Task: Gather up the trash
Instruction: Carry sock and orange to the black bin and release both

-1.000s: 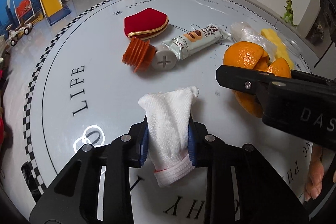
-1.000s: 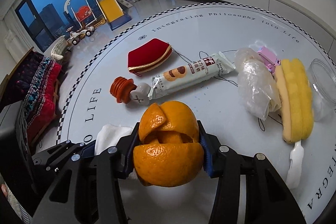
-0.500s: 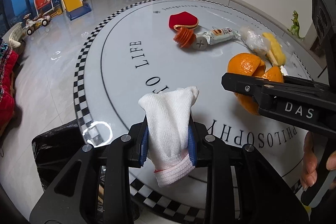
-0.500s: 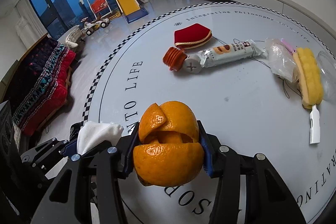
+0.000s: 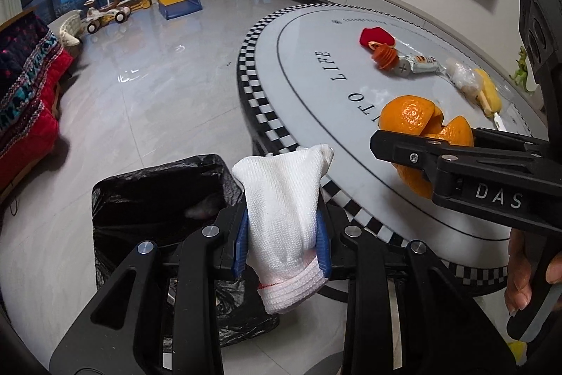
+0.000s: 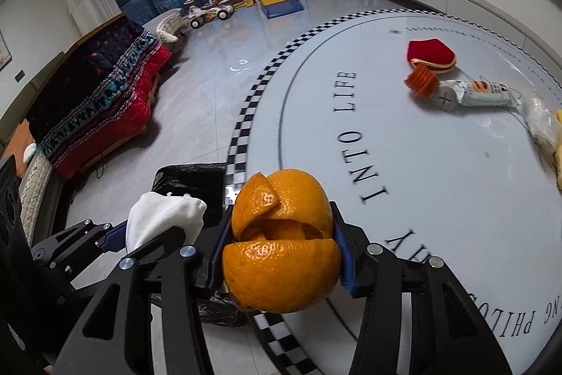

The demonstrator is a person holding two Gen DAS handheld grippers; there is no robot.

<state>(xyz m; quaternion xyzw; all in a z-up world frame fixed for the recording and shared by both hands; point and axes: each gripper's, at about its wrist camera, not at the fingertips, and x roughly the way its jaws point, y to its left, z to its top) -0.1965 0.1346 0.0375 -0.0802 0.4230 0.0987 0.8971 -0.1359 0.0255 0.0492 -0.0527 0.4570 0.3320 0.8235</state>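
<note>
Trash, a crumpled white knitted cloth (image 5: 284, 217) and hollow orange peel (image 6: 281, 245), hangs beside the round white worktop (image 5: 351, 136) with its checkered rim, above glossy grey floor tiles and a black-lined bin (image 5: 154, 192). Left tongs (image 5: 282, 241) pinch the cloth narrowly; right tongs (image 6: 281, 255), half spread, clamp the peel.

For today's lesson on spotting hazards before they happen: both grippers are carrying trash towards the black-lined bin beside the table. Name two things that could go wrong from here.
1. The orange peel in the right gripper is a loose stack of pieces still above the table edge; a piece could slip out and miss the bin.
2. The white cloth in the left gripper may snag on the pads when released.
</note>
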